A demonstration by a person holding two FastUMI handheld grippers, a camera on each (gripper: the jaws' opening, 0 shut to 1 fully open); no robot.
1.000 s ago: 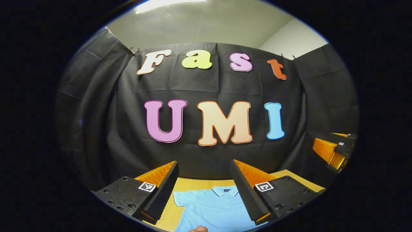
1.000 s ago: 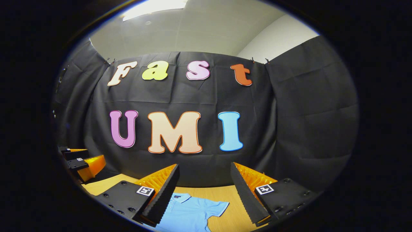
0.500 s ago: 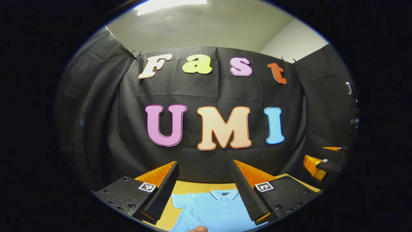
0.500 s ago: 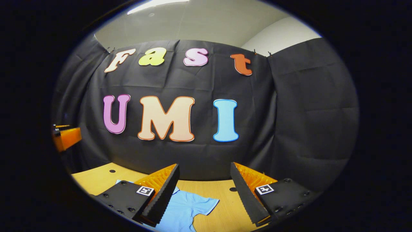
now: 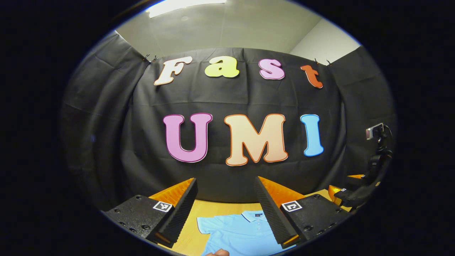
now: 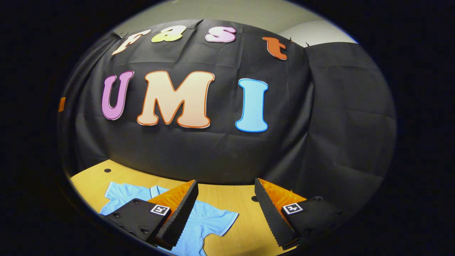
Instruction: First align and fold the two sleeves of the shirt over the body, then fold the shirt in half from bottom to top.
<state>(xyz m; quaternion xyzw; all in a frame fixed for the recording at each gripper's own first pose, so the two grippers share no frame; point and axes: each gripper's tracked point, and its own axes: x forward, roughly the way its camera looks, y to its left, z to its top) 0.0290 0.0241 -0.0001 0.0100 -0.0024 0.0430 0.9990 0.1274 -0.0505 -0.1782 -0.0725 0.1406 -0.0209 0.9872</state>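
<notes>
The left gripper (image 5: 225,209) hangs above the table with its fingers spread wide and nothing between them; below the gap lies the shirt (image 5: 241,231), a light blue polo spread flat with its collar toward the wall. Its right finger (image 5: 272,213) covers one shoulder, so one sleeve (image 5: 205,225) shows there, and the hem runs off the bottom edge. A bit of a fingertip (image 5: 217,252) pokes in at the very bottom, too little to say more. Off to the right edge, the other gripper (image 5: 346,193) is dark and squashed by the lens; I cannot make out its fingers from here. The right gripper (image 6: 225,215) is also held wide and empty, off the cloth. Its left finger (image 6: 177,215) hides the middle of the shirt (image 6: 208,222), yet this view gives both sleeves, one (image 6: 117,193) on each side (image 6: 222,218) of that finger, and far more of the wooden table (image 6: 245,234), including small dark holes (image 6: 107,170) near the wall. The shirt lies unfolded, sleeves out to the sides.
</notes>
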